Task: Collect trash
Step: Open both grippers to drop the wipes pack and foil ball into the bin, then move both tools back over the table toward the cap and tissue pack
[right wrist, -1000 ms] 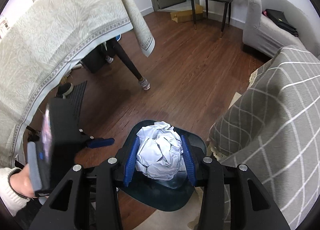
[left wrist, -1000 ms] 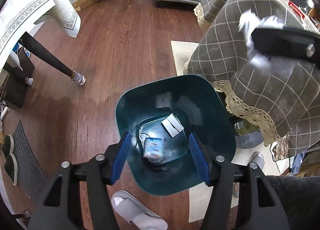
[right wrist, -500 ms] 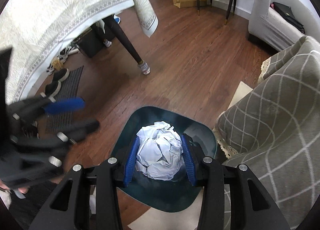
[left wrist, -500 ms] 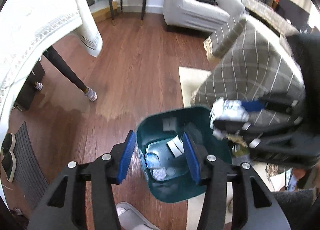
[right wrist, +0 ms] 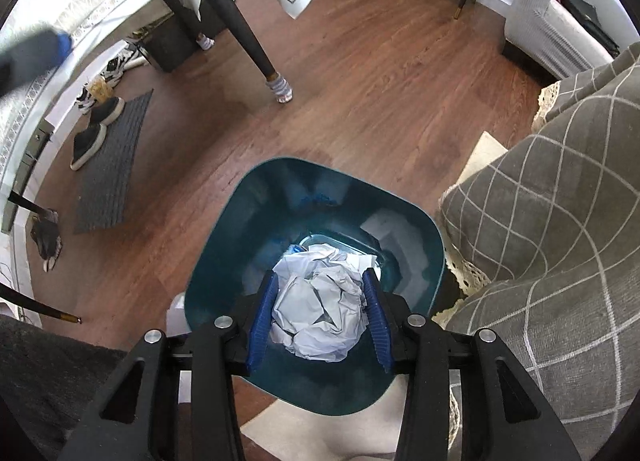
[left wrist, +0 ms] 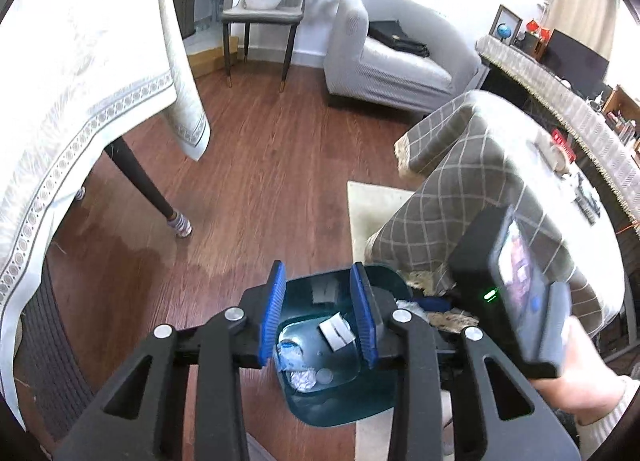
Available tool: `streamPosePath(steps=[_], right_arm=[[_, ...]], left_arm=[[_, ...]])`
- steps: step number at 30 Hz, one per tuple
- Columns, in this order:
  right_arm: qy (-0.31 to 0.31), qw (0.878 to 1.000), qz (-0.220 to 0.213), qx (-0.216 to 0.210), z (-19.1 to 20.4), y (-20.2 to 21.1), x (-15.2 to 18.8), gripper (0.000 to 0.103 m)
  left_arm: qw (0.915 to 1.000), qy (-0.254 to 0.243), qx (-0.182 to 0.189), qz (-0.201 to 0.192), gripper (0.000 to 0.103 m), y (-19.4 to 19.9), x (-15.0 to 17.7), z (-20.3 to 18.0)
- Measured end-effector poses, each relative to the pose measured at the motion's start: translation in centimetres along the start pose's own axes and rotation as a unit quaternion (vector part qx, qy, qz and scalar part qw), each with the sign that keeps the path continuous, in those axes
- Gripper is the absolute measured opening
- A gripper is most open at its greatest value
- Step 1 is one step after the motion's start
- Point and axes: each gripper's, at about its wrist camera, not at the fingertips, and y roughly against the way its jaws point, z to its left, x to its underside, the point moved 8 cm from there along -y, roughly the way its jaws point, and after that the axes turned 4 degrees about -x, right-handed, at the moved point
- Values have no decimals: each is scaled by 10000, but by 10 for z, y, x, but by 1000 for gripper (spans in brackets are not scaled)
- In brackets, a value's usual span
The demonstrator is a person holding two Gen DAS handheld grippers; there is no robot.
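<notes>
Because your right gripper [right wrist: 318,319] has its blue pads clamped on the crumpled ball of white paper [right wrist: 320,313] directly above the mouth of the dark teal plastic waste bin [right wrist: 224,245], you are placed so that letting go should drop it straight in. Your left gripper [left wrist: 318,317] holds nothing, its jaws parted, and it hangs over the same bin. Only the left view looks down to the bin floor, where flat white scraps [left wrist: 336,331] and a crushed wrapper [left wrist: 290,353] already lie; the right view hides them behind the paper, but shows the bin's whole rim beside the grey checked blanket [right wrist: 560,221].
</notes>
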Motion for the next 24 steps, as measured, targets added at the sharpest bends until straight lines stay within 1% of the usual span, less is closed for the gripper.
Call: streamPosePath(steps=[1, 2, 5, 11, 12, 13, 16, 19, 24], right_arm=[[4, 10000, 33, -21, 0, -1, 2, 53], [8, 10000, 57, -44, 0, -1, 4, 54], [33, 9999, 110, -75, -1, -2, 8, 54], [40, 9997, 66, -237, -1, 7, 13, 54], [49, 9995, 39, -299, 0, 10, 14, 51], [60, 9994, 22, -350, 1, 13, 14, 45], [111, 9988, -82, -461, 3, 22, 14, 39], [144, 9978, -271, -592, 7, 37, 9, 36], [254, 9947, -721, -686, 8, 71, 0, 34]], left_arm=[[10000, -3, 19, -39, 35, 3, -2, -2], [10000, -3, 34, -70, 35, 4, -4, -4], [9998, 19, 78, -164, 35, 9, -11, -9], [9996, 48, 96, -259, 35, 13, -20, -14], [9995, 43, 80, -290, 35, 14, -22, -15], [9995, 33, 65, -318, 35, 15, -24, -16], [9992, 32, 26, -388, 35, 17, -30, -19], [9989, 34, -25, -464, 35, 20, -36, -21], [9982, 24, -94, -597, 35, 26, -45, -24]])
